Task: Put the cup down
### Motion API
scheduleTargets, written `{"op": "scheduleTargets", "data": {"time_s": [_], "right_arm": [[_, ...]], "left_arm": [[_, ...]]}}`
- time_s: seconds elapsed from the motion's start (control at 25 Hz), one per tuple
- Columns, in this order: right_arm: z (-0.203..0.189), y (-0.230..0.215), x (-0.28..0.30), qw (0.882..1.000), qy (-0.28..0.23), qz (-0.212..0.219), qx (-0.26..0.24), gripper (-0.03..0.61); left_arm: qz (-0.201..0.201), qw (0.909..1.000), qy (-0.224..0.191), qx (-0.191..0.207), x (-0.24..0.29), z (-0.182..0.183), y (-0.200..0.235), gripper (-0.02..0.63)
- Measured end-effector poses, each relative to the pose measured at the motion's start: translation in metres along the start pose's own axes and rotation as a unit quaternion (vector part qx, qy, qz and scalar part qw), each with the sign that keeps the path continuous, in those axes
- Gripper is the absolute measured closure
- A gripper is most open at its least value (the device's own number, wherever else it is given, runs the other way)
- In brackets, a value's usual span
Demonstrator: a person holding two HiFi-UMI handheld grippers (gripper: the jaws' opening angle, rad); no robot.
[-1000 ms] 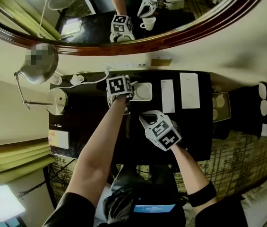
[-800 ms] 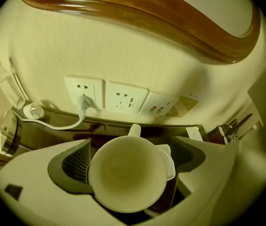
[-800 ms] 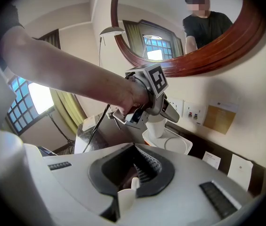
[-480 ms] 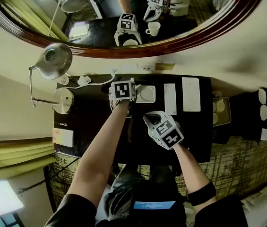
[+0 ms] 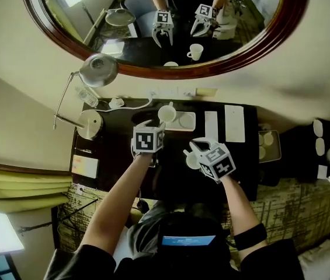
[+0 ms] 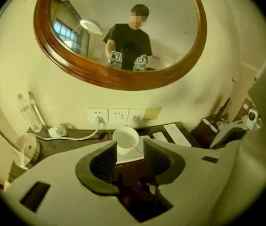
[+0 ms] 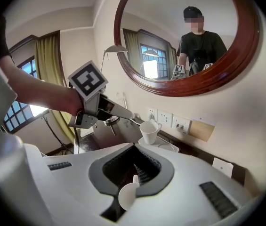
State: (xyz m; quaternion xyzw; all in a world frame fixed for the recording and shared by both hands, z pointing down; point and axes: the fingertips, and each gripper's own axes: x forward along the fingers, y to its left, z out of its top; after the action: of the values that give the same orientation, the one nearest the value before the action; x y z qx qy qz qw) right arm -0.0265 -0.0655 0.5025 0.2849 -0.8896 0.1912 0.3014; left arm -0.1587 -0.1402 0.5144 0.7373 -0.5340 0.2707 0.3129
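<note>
Held in the tips of my left gripper (image 5: 156, 122) is a white cup (image 5: 166, 114), tilted just above the white tray (image 5: 188, 121) at the back of the dark desk (image 5: 170, 179). The left jaws have just been closing, and they now press the cup (image 6: 125, 144) from both sides. From the right gripper view this cup (image 7: 149, 132) hangs off the left gripper (image 7: 133, 120) above the tray (image 7: 163, 146). My right gripper (image 5: 189, 155) is shut on a second white cup (image 5: 193, 160), of which only a rounded part (image 7: 129, 195) shows between the jaws.
An oval mirror (image 5: 296, 22) hangs on the wall behind the desk. A desk lamp (image 5: 97, 70), a water bottle (image 5: 89, 97) and a white cable (image 5: 131, 105) stand at the back left. Two paper cards (image 5: 233, 122) lie right of the tray. Wall sockets (image 6: 119, 115) sit behind.
My left gripper has drawn back from the tray and risen, and the cup is now between its tips, off the tray. The right gripper has risen a little with its cup.
</note>
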Motion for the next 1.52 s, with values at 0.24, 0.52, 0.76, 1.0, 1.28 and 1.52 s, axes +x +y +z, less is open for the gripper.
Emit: {"op": "scheduleTargets", "data": {"time_s": [0.24,0.52,0.76,1.0,1.28,1.52], "right_arm": [[-0.012,-0.002,-0.009,1.0,-0.005,-0.025,0.013,0.577],[-0.033,-0.027,-0.032,0.995,-0.015,-0.073,0.067,0.577],[-0.052,-0.052,-0.064,0.986,-0.024,-0.118,0.115,0.577],[-0.066,-0.051,-0.073,0.985,-0.021,-0.117,0.127,0.577],[-0.075,-0.055,-0.077,0.987,-0.022,-0.108,0.119,0.577],[-0.078,-0.057,-0.082,0.989,-0.017,-0.094,0.116,0.577]], "left_arm": [[-0.003,0.9989,-0.044,0.018,-0.039,-0.016,-0.003,0.611],[-0.01,0.9915,-0.089,0.095,-0.061,-0.027,-0.012,0.611],[-0.023,0.9908,-0.102,0.087,-0.075,-0.043,-0.028,0.611],[-0.033,0.9941,-0.093,0.046,-0.078,-0.06,-0.027,0.611],[-0.018,0.9974,-0.068,0.015,-0.076,-0.081,-0.035,0.612],[-0.023,0.9993,-0.022,-0.02,-0.061,-0.108,-0.066,0.563]]}}
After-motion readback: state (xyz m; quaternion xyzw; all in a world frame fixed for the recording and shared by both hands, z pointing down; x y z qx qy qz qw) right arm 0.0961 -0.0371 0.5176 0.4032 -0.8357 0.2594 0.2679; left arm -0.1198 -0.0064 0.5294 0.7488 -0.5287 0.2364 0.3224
